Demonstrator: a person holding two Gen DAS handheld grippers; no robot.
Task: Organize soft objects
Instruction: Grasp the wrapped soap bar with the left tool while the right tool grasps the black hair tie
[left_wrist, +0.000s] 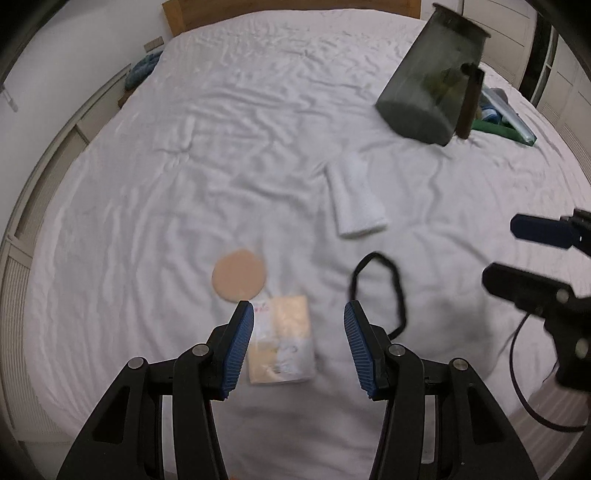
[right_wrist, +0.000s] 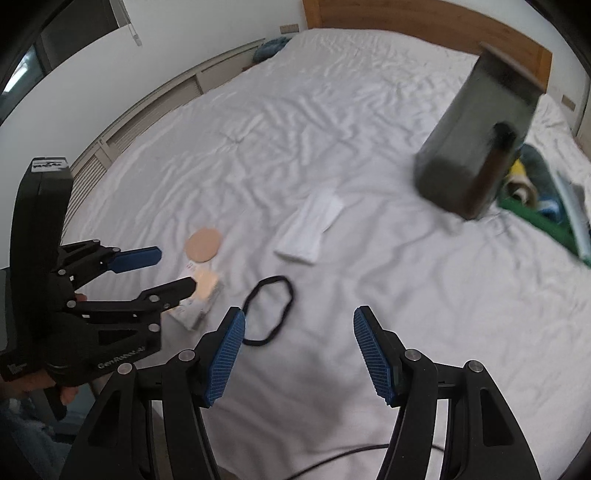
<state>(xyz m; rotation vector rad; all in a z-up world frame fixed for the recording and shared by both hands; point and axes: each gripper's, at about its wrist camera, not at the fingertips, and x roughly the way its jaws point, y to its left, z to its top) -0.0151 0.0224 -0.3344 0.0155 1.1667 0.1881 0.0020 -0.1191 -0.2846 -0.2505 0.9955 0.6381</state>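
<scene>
Both grippers hang parted and empty over the white bedsheet (left_wrist: 155, 192).
Left gripper (left_wrist: 298, 312) is above the packet (left_wrist: 282, 345), beside the beige puff (left_wrist: 239, 275); right gripper (right_wrist: 298, 319) is near the black hairband (right_wrist: 269, 312). Closing low could pinch wrinkled sheet; the thin band might slip free.
</scene>
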